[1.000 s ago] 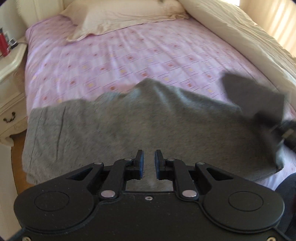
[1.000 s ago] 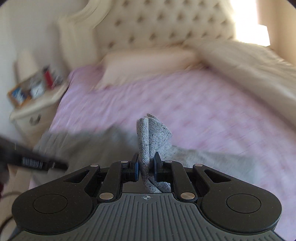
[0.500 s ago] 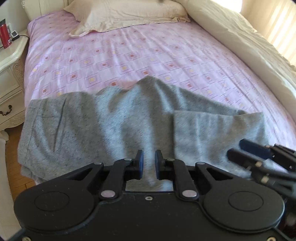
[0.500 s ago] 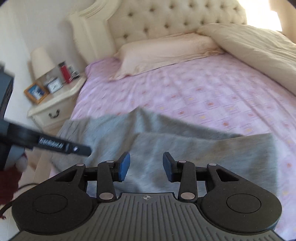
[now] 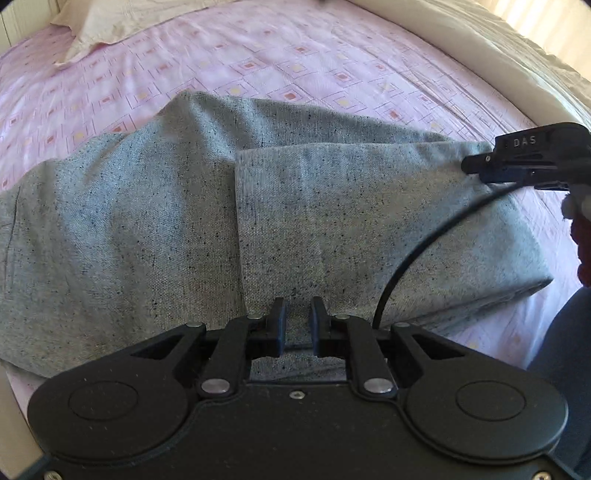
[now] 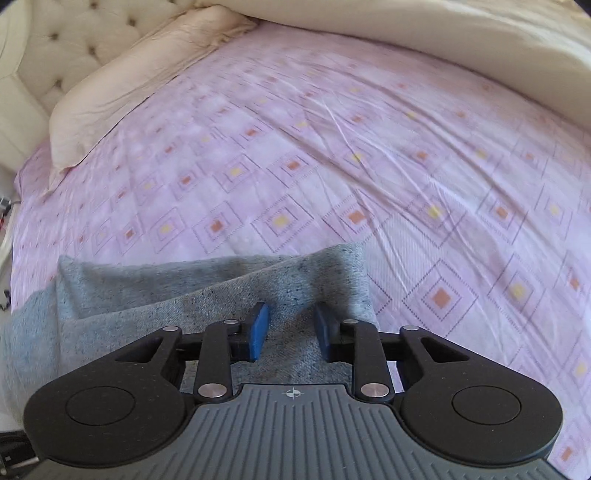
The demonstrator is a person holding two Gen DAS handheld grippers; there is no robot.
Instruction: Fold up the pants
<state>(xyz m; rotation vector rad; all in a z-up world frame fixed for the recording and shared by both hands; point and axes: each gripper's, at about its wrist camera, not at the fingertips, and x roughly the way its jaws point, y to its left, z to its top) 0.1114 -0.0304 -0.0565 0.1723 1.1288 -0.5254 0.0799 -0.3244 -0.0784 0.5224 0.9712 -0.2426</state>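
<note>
Grey speckled pants (image 5: pixel 155 236), lying flat across the pink patterned sheet (image 5: pixel 295 62), one end folded over

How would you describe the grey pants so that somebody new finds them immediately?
Start from the bed's pink sheet with its small squares. At its near edge, just beyond the left gripper, lie the grey pants, one end folded back over the middle. They alone are speckled grey; the pillow is plain cream.

Grey pants (image 5: pixel 147 229) run past the left edge; the left gripper's (image 5: pixel 297 317) body hides their near hem. Pillow (image 5: pixel 110 22) cropped at top; bedsheet (image 6: pixel 332 147) blurred.
</note>
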